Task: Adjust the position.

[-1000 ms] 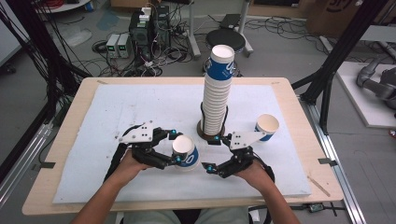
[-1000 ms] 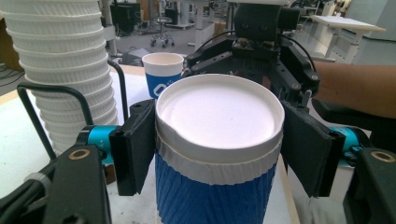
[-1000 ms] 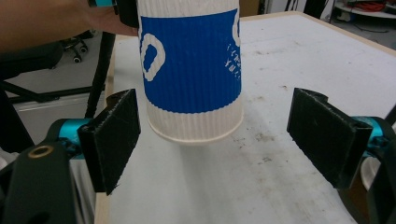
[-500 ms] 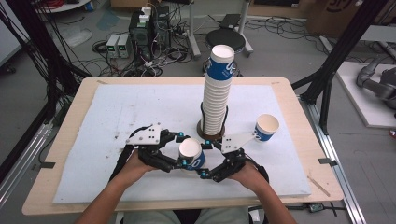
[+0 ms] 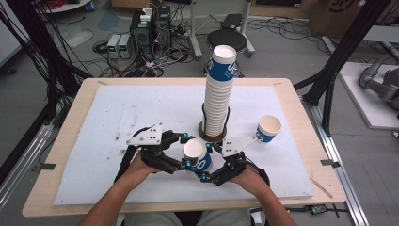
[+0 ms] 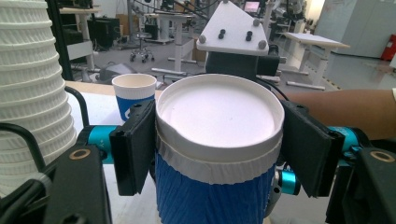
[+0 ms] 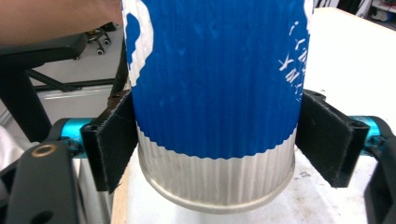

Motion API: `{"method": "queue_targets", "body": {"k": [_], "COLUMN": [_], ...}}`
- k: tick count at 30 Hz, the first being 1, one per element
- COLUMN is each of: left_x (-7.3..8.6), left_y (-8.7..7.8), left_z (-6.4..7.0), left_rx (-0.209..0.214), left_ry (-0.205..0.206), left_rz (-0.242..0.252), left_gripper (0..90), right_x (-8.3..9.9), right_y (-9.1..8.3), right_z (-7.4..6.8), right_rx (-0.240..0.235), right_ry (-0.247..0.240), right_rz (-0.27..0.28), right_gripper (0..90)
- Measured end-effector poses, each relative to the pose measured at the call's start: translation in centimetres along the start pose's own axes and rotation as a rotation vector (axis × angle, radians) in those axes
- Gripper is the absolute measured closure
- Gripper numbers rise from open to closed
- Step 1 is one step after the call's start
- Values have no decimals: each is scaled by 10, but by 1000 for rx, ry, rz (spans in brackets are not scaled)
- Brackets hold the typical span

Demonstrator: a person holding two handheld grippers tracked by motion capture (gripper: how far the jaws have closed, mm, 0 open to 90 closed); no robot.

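Beside a tall cup stack [image 5: 218,101], both the left gripper [image 5: 184,151] and right gripper [image 5: 210,161] are clamping a tilted blue cup [image 5: 198,156].

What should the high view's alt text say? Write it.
Two hand-held grippers, left gripper and right gripper, meet around a blue paper cup near the front of a white mat. Behind it stands a tall cup stack; another cup stands alone to the right.

The blue paper cup [image 7: 215,93] carries small white lettering on its ribbed sleeve, at the right in the right gripper view, too tilted and blurred to read. A white logo mark on the topmost cup of the stack [image 5: 220,70] is likewise illegible.
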State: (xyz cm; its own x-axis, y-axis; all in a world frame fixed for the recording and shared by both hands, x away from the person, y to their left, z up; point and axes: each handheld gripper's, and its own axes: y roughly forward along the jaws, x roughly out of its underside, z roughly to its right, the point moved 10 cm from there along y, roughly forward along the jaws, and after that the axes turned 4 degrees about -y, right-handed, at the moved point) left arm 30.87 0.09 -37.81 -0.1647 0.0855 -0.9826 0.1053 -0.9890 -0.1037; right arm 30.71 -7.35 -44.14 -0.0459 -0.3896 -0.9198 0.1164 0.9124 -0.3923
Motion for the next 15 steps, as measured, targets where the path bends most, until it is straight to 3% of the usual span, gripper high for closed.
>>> {"method": "queue_targets", "body": {"k": [9, 15], "left_x": [2, 7], "left_y": [0, 0], "left_z": [-1, -2], "left_rx": [3, -6], "left_ry": [6, 1], "left_rz": [-12, -49], "left_gripper": [317, 294], "right_x": [2, 4], "right_y": [-2, -2], "right_z": [1, 2], "right_rx": [8, 2], "right_ry": [-15, -15], "right_rz": [-23, -58], "right_gripper": [283, 305]}}
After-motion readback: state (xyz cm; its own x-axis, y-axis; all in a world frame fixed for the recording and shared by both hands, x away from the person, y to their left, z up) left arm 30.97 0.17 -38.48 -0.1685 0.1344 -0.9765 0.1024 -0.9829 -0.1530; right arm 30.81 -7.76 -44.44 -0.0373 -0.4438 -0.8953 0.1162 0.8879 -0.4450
